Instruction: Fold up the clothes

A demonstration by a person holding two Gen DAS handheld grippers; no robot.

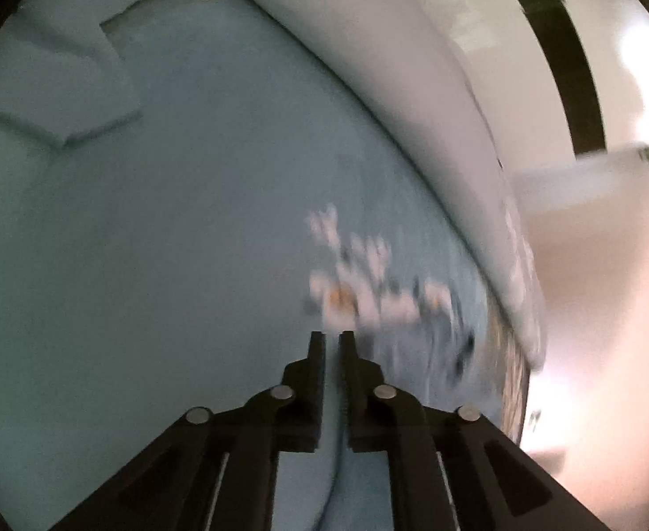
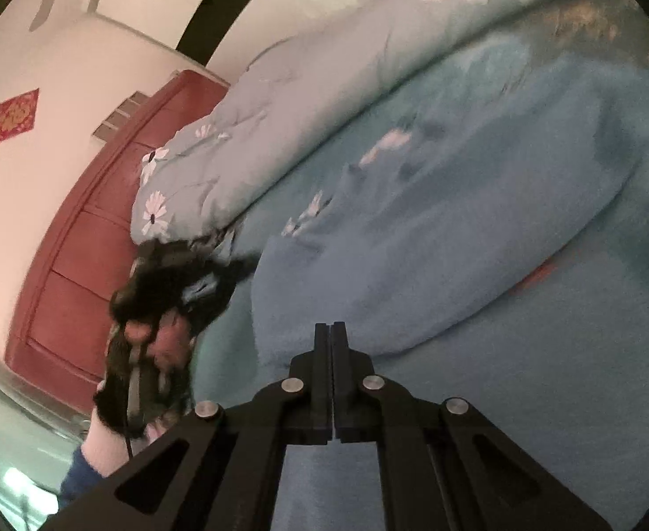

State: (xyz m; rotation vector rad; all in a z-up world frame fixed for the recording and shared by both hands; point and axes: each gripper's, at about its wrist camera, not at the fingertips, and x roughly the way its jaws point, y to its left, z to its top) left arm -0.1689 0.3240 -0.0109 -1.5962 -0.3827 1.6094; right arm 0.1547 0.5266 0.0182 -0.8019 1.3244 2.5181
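Right wrist | right gripper (image 2: 331,332) pressed together, empty | fuzzy blue garment (image 2: 435,230) | left gripper (image 1: 332,338) slightly spread

Home bedroom: bed with flowered quilt (image 2: 253,132), red wooden door (image 2: 81,265), wall ornament (image 2: 13,116).

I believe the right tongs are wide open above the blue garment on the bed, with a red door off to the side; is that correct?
Not quite: the right tongs are shut, fingers pressed together, as the right wrist view shows. The rest holds: they are above the blue garment on the bed, with the red door to the side.
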